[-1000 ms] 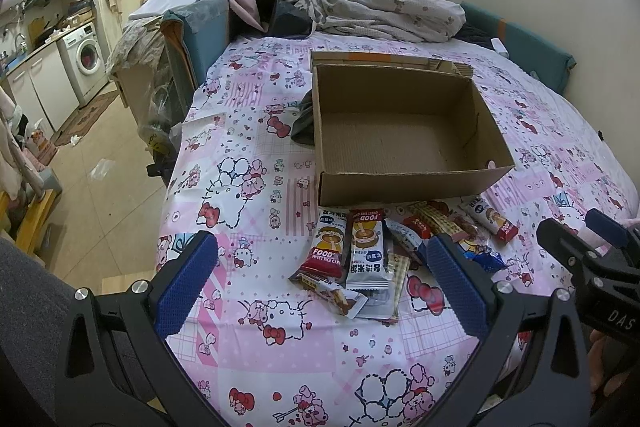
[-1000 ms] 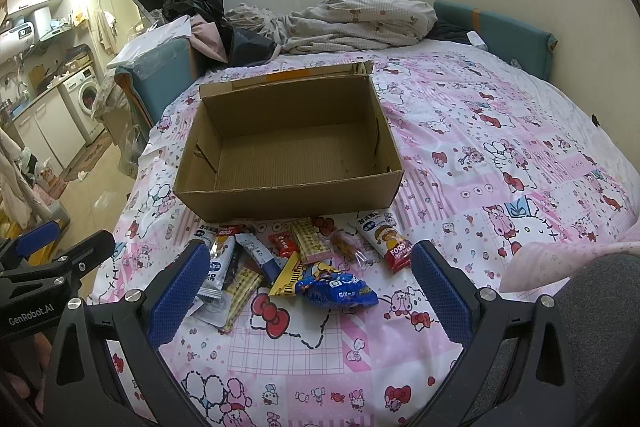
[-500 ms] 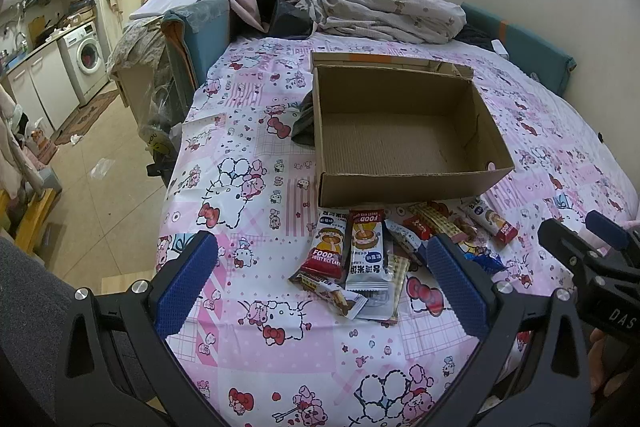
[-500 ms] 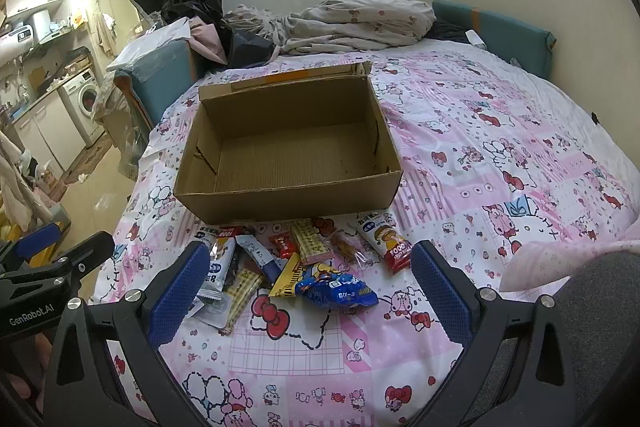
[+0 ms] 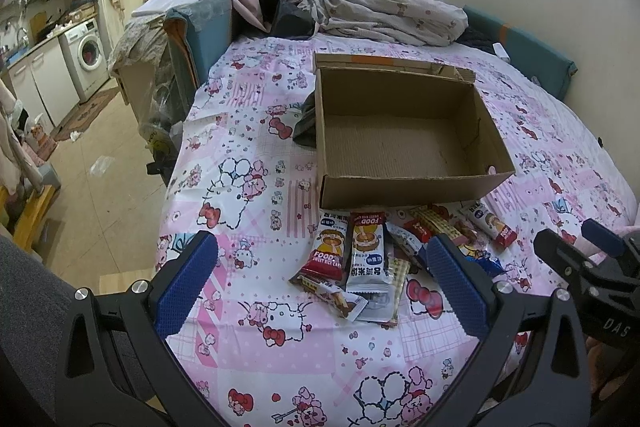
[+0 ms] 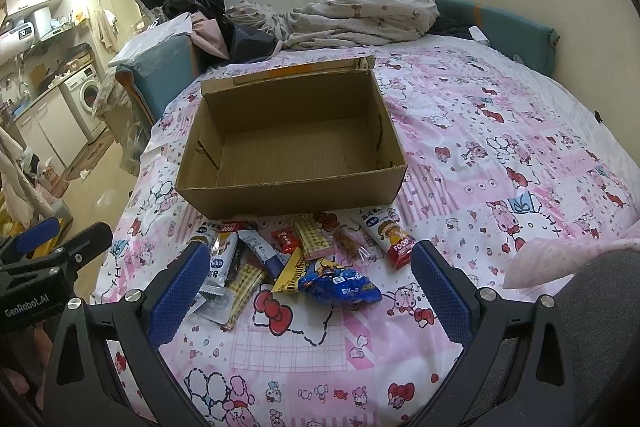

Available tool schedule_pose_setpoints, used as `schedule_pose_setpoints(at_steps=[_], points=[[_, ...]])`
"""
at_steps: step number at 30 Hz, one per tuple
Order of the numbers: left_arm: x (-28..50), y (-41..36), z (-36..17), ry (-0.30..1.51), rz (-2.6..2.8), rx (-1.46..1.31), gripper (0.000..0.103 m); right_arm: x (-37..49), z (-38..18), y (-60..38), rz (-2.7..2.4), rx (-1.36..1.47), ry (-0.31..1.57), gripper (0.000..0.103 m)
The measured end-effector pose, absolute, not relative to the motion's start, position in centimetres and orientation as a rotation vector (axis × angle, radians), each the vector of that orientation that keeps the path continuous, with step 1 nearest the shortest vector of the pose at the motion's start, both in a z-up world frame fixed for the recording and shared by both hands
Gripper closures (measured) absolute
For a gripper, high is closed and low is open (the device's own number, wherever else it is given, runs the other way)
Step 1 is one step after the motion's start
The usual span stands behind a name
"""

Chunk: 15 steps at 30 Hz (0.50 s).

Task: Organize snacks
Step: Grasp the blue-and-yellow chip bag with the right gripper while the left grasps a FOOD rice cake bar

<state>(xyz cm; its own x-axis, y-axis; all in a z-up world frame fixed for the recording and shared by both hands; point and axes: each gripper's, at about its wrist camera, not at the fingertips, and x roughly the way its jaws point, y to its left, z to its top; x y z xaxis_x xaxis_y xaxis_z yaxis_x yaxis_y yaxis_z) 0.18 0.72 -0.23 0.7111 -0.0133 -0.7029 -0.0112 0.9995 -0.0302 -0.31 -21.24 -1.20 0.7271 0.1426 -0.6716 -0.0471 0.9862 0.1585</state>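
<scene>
An empty open cardboard box (image 5: 400, 143) (image 6: 288, 143) sits on the pink patterned bed. Several snack packets lie in a loose pile just in front of it: a red FOOD packet (image 5: 326, 253), a white packet (image 5: 366, 251), a blue bag (image 6: 340, 287), a red-and-white packet (image 6: 390, 237). My left gripper (image 5: 324, 283) is open and empty, held above the bed near the pile's left side. My right gripper (image 6: 310, 285) is open and empty, with the pile between its fingers. The right gripper also shows at the right edge of the left wrist view (image 5: 592, 259).
The bed sheet (image 6: 500, 147) stretches to the right of the box. A rumpled blanket (image 5: 384, 11) lies at the bed's far end. A dark cloth (image 5: 304, 119) lies against the box's left side. The bed's left edge drops to a floor (image 5: 100, 167) with a washing machine (image 5: 88, 55).
</scene>
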Motion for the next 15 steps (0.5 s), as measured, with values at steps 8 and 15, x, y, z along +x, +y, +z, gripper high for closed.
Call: schedule_pose_setpoints(at_steps=[8, 15], points=[[2.2, 1.0, 0.6, 0.845, 0.0, -0.043, 0.0, 1.6, -1.1, -23.8, 0.139, 0.296, 0.854, 0.0], [6.8, 1.8, 0.4, 0.978, 0.025, -0.054, 0.0, 4.9, -3.0, -26.6, 0.142, 0.514, 0.998, 0.0]])
